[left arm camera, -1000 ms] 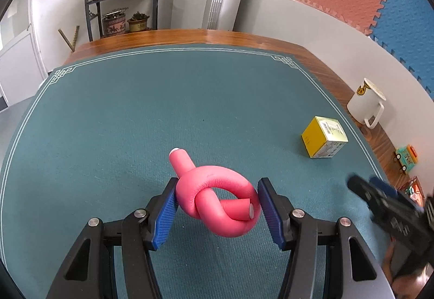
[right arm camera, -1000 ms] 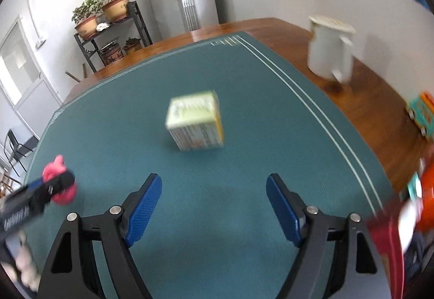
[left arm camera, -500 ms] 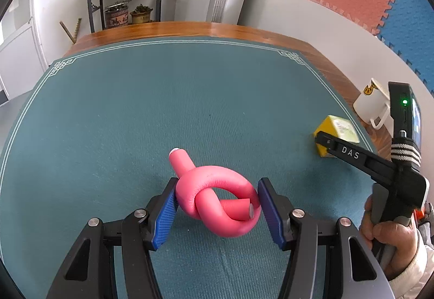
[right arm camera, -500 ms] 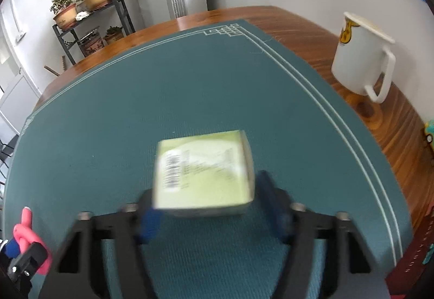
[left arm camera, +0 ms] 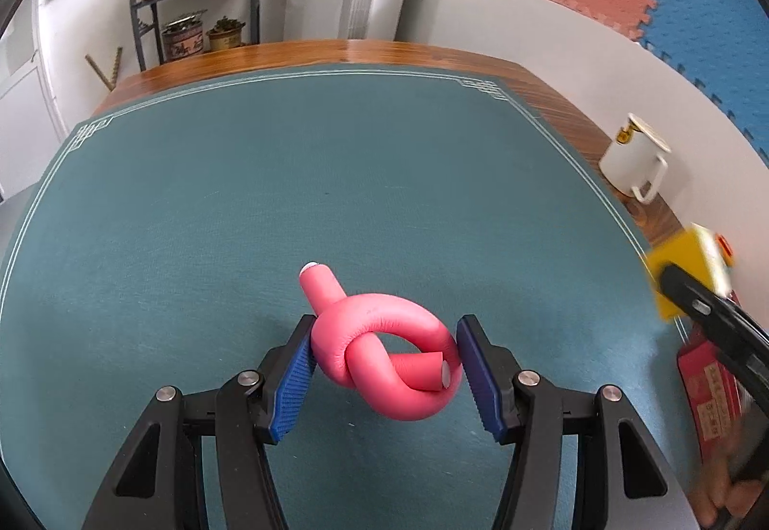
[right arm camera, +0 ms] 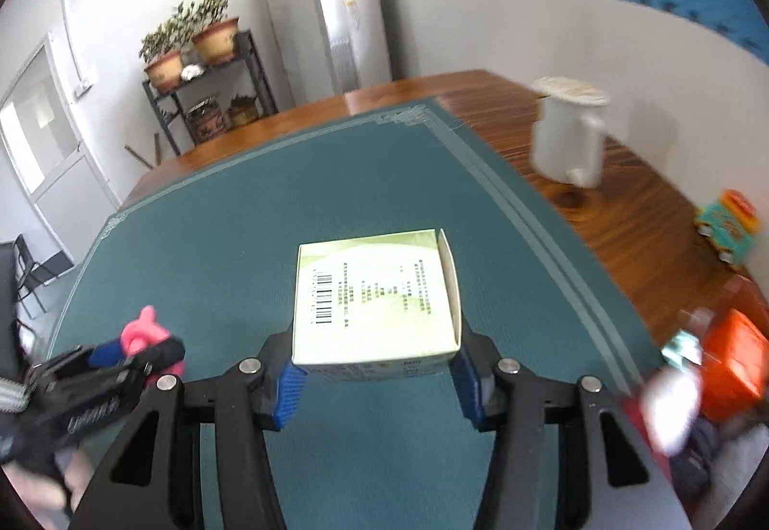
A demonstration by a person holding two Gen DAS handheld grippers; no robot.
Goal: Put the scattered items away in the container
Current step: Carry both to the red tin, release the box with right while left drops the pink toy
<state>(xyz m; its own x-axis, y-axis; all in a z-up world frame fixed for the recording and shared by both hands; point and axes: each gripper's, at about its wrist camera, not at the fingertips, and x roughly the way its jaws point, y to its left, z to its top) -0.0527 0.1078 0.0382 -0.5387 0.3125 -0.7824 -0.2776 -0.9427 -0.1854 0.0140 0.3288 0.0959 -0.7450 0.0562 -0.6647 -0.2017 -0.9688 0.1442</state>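
Grip security is the main concern: the left gripper [left arm camera: 387, 369] is clamped on the knotted pink foam tube [left arm camera: 384, 359] with pads bearing only on its rounded flanks, so the soft knot could compress and roll out between them. The right gripper [right arm camera: 377, 374] pinches the green-and-yellow carton [right arm camera: 377, 297] at its near lower edge only, clear of the teal mat [right arm camera: 240, 217]; a hold that shallow could let the box pivot and drop. No container is clearly identifiable; blurred red and orange items [right arm camera: 730, 366] crowd the right edge, and farther off the white mug [right arm camera: 569, 136] could be struck.
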